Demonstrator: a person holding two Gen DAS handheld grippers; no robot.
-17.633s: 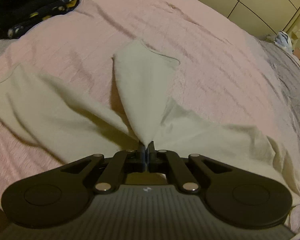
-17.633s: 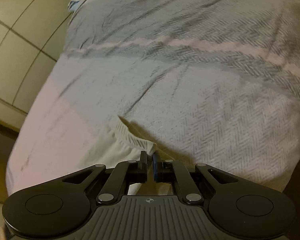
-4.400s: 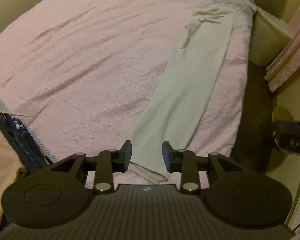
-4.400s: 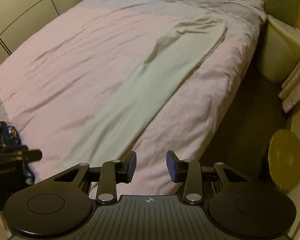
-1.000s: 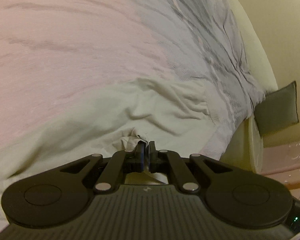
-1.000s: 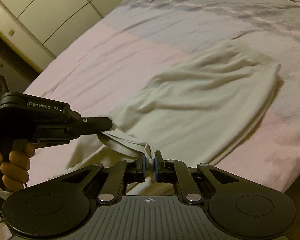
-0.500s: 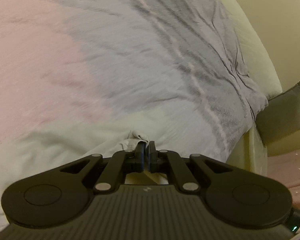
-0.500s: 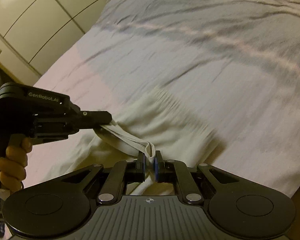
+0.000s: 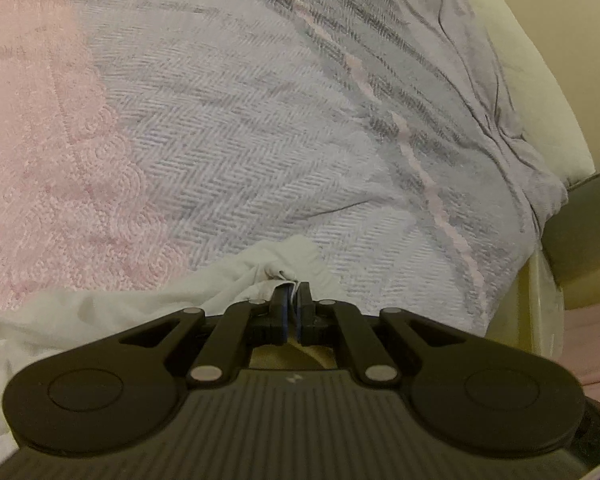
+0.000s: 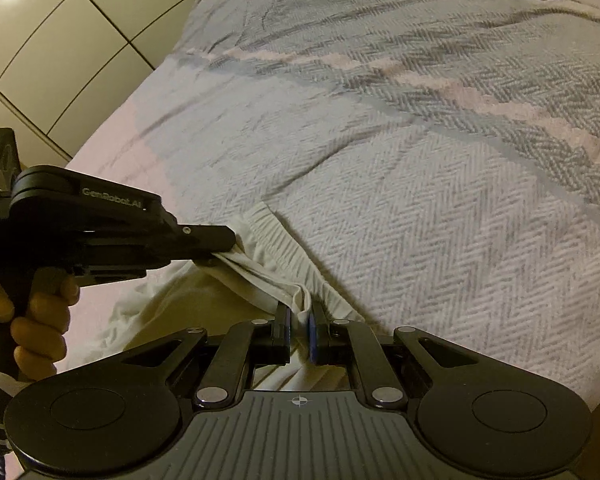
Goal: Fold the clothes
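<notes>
Between left gripper (image 10: 230, 242) and right gripper (image 10: 299, 316), the trousers' hem (image 10: 260, 270) stretches taut.

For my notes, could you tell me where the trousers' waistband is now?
In the right wrist view, the waistband stretches between the left gripper and the right gripper, over the grey herringbone blanket.

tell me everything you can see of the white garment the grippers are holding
The white garment is soft, thin, off-white cloth with a ribbed hem band. It lies bunched and wrinkled on the bed, over the grey herringbone blanket and pink cover. The left gripper and right gripper each pinch its edge, the strip between them lifted and stretched taut.
</notes>
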